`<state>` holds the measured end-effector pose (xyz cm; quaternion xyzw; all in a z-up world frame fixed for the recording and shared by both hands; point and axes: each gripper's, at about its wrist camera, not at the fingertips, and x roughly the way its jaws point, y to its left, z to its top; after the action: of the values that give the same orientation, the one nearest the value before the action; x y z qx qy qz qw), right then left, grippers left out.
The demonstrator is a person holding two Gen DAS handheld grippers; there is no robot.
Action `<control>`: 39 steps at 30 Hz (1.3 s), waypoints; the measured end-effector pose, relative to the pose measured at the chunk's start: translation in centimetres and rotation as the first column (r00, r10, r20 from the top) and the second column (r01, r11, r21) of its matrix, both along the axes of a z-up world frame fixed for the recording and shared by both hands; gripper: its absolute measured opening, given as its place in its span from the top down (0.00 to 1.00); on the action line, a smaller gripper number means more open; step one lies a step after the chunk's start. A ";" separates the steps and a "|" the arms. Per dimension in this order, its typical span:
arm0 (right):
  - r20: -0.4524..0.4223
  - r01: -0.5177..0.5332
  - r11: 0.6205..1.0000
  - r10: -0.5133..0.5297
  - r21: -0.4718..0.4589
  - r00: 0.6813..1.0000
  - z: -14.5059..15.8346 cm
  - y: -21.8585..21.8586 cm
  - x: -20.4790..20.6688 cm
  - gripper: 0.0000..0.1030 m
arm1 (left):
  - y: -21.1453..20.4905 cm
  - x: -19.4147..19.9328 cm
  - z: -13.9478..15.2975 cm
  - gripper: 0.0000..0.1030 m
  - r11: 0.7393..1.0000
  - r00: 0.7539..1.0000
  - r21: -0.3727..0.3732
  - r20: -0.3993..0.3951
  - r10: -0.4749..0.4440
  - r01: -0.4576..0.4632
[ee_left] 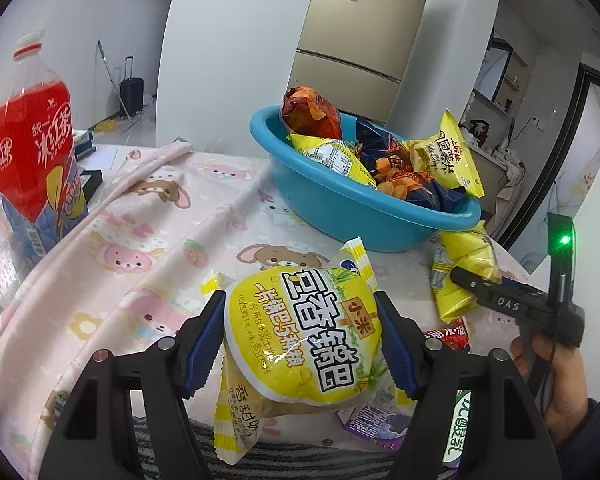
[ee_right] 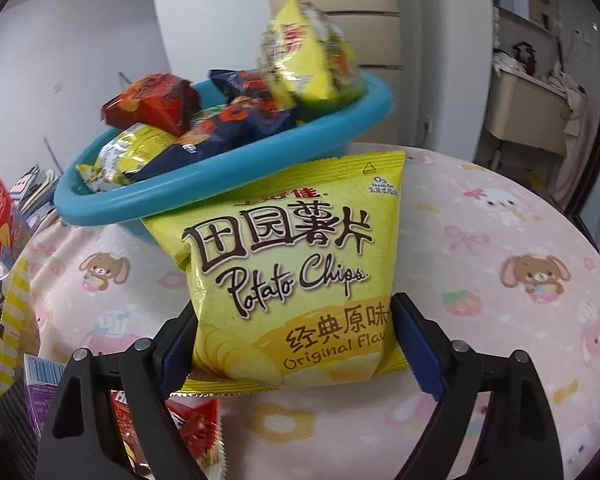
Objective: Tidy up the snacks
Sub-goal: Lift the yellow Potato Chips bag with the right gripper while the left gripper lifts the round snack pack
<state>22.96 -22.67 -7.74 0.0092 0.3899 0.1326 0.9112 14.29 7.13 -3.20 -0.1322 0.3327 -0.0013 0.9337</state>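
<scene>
Holding: the left gripper (ee_left: pixel 300 340) is clamping a round yellow cracker pack (ee_left: pixel 300 332) across its middle, both blue pads pressing its sides, above the near edge of the table (ee_left: pixel 148 216).
Right gripper: the right gripper (ee_right: pixel 294 344) is squeezing the lower part of a yellow chip bag (ee_right: pixel 288 276), fingers on its two side edges, the bag standing upright just in front of the basin (ee_right: pixel 220 192).
Basin: the blue basin (ee_left: pixel 340 208) is sitting toward the far right of the table, already taking a red bag (ee_left: pixel 310 114), dark blue bags and yellow bags; one yellow bag (ee_left: pixel 458 156) is leaning over its right rim.
Still loose: a purple pack (ee_left: pixel 368 420) and a red pack (ee_left: pixel 448 338) are lying at the near edge under the grippers.
Bystander: a red tea bottle (ee_left: pixel 32 140) is standing at the left edge, well apart from the basin.
Handling, chip bag: likely light, air-puffed and slick; the film is dimpling under the pads, so a hard squeeze is risking crushed chips. The lower sides or a sealed seam are looking like the safest hold.
Handling, cracker pack: probably light with brittle contents; its rounded body is bulging between the pads and could be slipping out, so the crimped end looks surer.
Stage: both packs appear ready for dropping into the basin, which is getting crowded.
</scene>
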 end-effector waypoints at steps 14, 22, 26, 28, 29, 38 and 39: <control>-0.004 0.142 0.989 -0.142 -0.026 0.990 1.4 -3.4 -0.2 0.16 | 1.1 -0.4 0.5 0.29 0.999 0.999 -0.034 0.026 0.028 -0.027; 0.037 0.234 0.972 -0.233 -0.024 0.972 2.3 -5.2 -0.3 0.16 | 1.1 -0.5 0.6 0.29 0.999 0.999 -0.030 0.037 0.028 -0.027; 0.025 0.259 0.966 -0.258 -0.013 0.966 2.2 -5.6 0.0 0.16 | 1.1 -0.5 0.7 0.29 0.999 0.999 -0.037 0.034 0.029 -0.028; 0.016 0.280 0.960 -0.281 0.015 0.960 2.2 -6.2 0.1 0.17 | 1.2 -0.5 0.7 0.29 0.999 0.999 -0.037 0.034 0.029 -0.028; 0.013 0.292 0.956 -0.293 0.034 0.956 2.2 -6.6 0.1 0.17 | 1.2 -0.5 0.7 0.29 0.999 0.999 -0.036 0.035 0.028 -0.027; 0.171 0.335 0.926 -0.363 0.173 0.916 5.3 -8.3 -1.9 0.16 | 1.0 -0.7 0.8 0.29 0.999 0.999 -0.034 0.046 0.026 -0.025; 0.203 0.325 0.927 -0.360 0.187 0.910 5.9 -8.2 -2.4 0.16 | 0.9 -0.7 0.9 0.29 0.999 0.998 -0.033 0.049 0.026 -0.025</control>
<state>20.60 -30.82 -1.88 0.1300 0.2610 -0.0008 0.9565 13.58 8.07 -2.30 -0.1513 0.3079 0.0020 0.9393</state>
